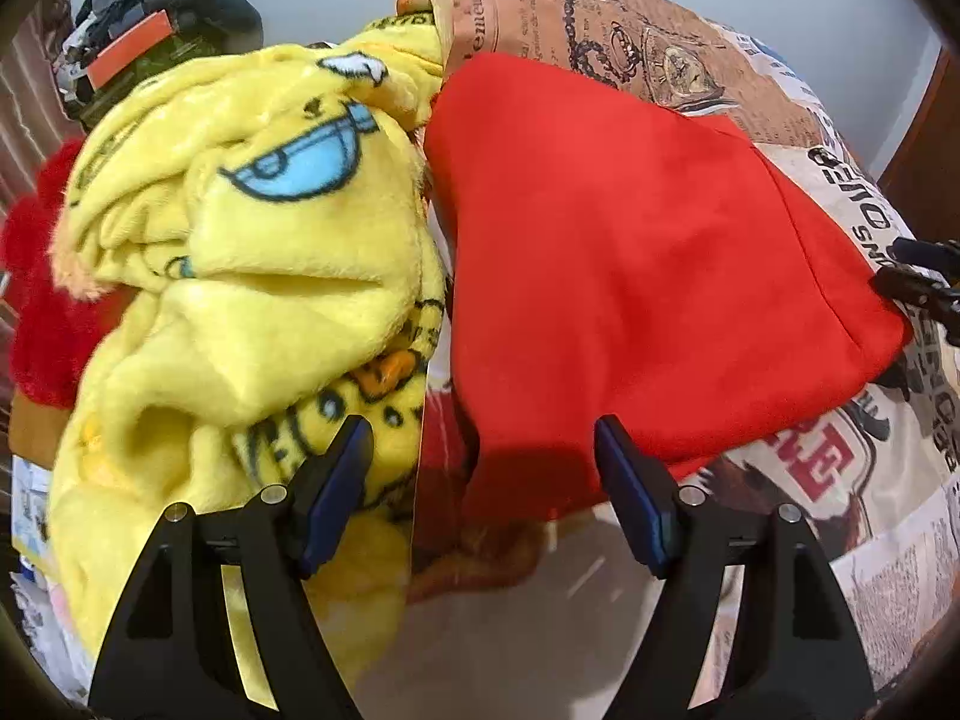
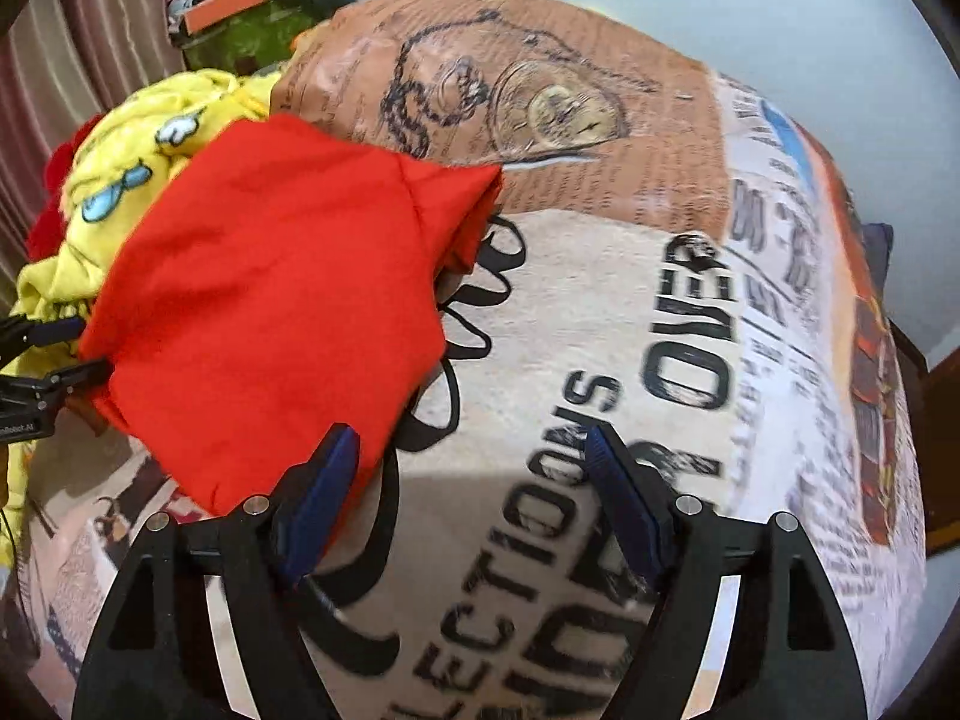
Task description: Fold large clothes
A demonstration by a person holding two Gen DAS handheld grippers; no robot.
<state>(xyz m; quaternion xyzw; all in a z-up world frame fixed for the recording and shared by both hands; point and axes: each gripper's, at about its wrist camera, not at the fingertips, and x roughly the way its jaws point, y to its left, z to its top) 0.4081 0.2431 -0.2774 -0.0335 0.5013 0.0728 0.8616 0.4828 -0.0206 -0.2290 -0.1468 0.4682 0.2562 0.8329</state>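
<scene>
A folded red garment (image 1: 630, 270) lies on the newspaper-print bedsheet (image 1: 840, 480). In the left wrist view my left gripper (image 1: 483, 450) hangs open above its near left corner, with no cloth pinched between the blue pads. The right gripper (image 1: 918, 288) shows at the garment's right corner. In the right wrist view my right gripper (image 2: 471, 456) stands open over the sheet (image 2: 600, 330), its left pad just over the near edge of the red garment (image 2: 270, 300). The left gripper (image 2: 42, 354) sits at the garment's left edge.
A crumpled yellow cartoon fleece (image 1: 240, 270) (image 2: 120, 180) lies against the garment's left side. Behind it are a red fuzzy item (image 1: 36, 300) and a dark clothes pile with an orange strip (image 1: 132, 48). A curtain (image 2: 78, 30) hangs at the left. Wooden furniture (image 1: 924, 150) stands at the right.
</scene>
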